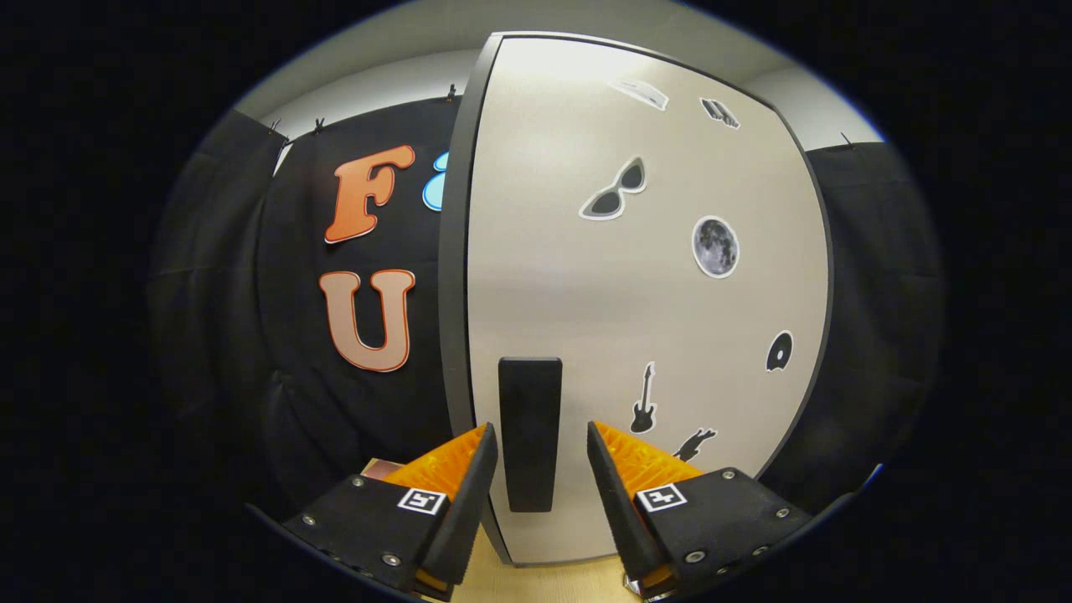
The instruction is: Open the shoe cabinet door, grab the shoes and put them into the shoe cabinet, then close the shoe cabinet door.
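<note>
While the gripper (540, 456) sits wide, its two fingers stand one on each side of the handle (529, 434) and do not touch it. The handle is a dark upright bar, low on the door (636, 301) and near the door's left edge. The door looks shut. Stickers lie to the right of the handle: sunglasses (615, 193) and a moon (715, 246) higher up, and a small guitar (643, 400) close by. I see no shoes.

I think the job is only starting, since the door must be opened first.

What could go wrong? If the fingers close too far out on the handle, they may pinch just its tip and slip off when pulled. If the pull goes straight back and not round with the hinge, the grip may twist loose. A hard pull could make the whole cabinet slide on the wooden top (544, 578) below the handle.
</note>
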